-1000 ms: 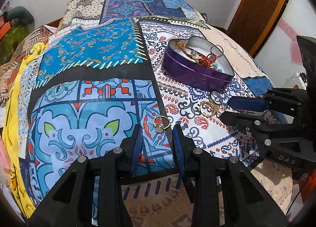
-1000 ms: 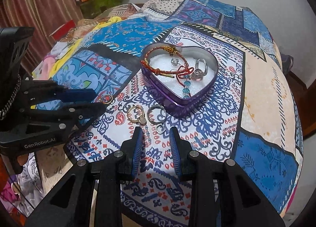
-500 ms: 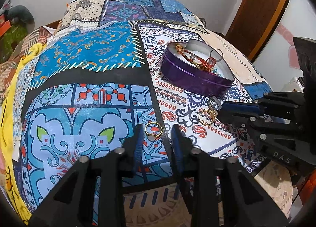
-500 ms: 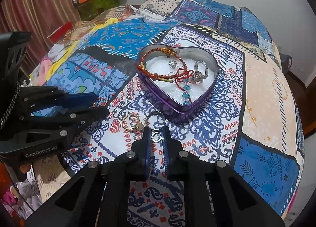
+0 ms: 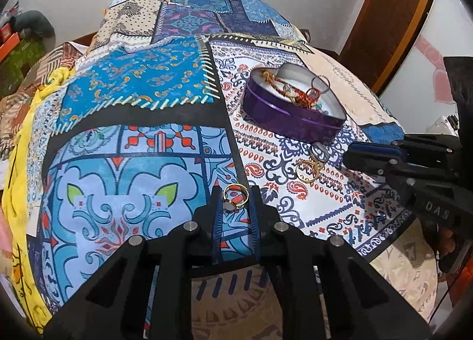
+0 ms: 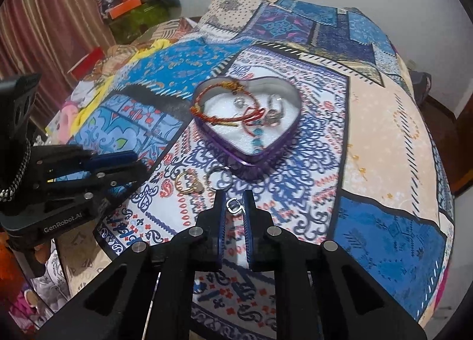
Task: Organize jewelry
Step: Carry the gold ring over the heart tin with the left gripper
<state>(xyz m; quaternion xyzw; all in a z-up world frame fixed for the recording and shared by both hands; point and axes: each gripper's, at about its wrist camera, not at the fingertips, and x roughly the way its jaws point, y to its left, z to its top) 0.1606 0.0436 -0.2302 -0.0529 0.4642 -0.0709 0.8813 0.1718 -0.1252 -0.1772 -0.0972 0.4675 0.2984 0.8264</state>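
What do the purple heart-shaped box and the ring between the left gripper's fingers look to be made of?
Purple heart-shaped box: likely thin metal tin, glossy purple wall, silvery inner wall, white padded-looking lining. Gold ring with pale stone, between the left gripper fingers: shiny yellow metal, gold-toned; whether it is plated cannot be told.

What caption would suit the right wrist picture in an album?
Right gripper pinching a small silver ring before the heart-shaped purple tin of jewelry.
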